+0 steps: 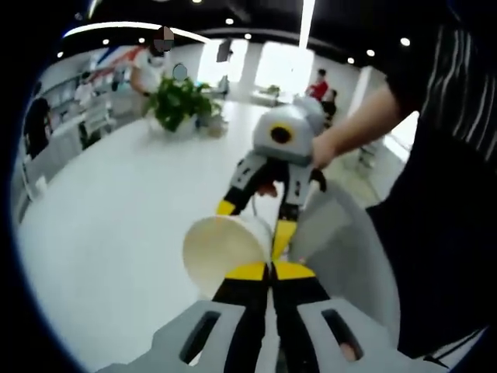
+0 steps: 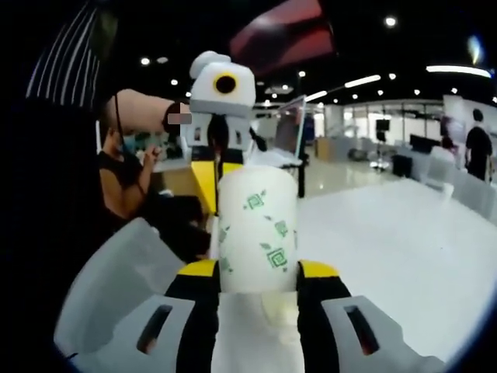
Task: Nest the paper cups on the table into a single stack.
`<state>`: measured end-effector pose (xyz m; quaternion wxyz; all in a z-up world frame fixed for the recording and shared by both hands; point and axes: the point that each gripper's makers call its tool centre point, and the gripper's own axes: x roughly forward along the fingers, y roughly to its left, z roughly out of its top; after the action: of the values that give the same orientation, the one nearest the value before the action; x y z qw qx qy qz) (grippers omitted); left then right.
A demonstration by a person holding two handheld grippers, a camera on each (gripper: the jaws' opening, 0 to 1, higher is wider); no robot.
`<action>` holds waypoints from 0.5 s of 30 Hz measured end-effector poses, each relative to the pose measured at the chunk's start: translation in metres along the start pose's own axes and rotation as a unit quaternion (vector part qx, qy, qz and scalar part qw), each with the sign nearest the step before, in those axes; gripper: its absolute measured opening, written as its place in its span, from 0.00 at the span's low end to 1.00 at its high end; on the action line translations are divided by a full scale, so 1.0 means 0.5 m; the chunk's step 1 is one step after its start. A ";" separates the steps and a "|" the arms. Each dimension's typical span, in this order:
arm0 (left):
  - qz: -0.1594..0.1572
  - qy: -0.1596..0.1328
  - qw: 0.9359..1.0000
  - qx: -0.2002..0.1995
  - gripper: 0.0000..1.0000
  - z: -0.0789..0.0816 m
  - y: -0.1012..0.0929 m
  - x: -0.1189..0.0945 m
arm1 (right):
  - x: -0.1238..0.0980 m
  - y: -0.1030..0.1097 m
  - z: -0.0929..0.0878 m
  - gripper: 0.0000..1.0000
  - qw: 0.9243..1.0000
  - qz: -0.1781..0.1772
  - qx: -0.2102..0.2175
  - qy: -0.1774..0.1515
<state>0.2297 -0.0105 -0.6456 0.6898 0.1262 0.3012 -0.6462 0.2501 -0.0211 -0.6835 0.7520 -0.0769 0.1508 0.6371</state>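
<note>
A white paper cup (image 2: 258,233) with green leaf prints is held up above the white table (image 2: 404,249). My right gripper (image 2: 258,270) is shut on its body, one yellow-tipped jaw on each side. In the left gripper view the cup (image 1: 221,250) shows its round pale end. My left gripper (image 1: 272,270) has its jaws pressed together on the cup's wall at the rim. The right gripper (image 1: 255,221) comes in from beyond and straddles the cup. The left gripper (image 2: 221,167) reaches down to the cup's far end. Whether a second cup sits inside is hidden.
A person in a striped shirt (image 1: 443,155) stands close by. A grey rounded chair back (image 1: 345,249) sits beside the table (image 1: 116,225). A potted plant (image 1: 180,101) stands at the table's far end, with people beyond. An open laptop (image 2: 289,128) stands behind the cup.
</note>
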 end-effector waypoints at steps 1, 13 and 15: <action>0.000 0.003 1.000 -0.003 0.00 0.000 0.001 0.000 | 0.000 -0.001 -0.001 0.36 1.000 0.000 0.006 0.001; -0.008 0.037 0.999 0.015 0.00 0.006 -0.003 0.001 | -0.006 -0.007 0.006 0.44 1.000 -0.016 -0.004 -0.008; -0.007 0.043 0.999 0.024 0.00 0.008 -0.004 0.001 | -0.007 -0.005 0.007 0.47 1.000 -0.015 0.004 -0.009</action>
<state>0.2287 -0.0133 -0.6425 0.6683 0.1682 0.3162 -0.6521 0.2525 -0.0236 -0.6792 0.7632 -0.0706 0.1450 0.6258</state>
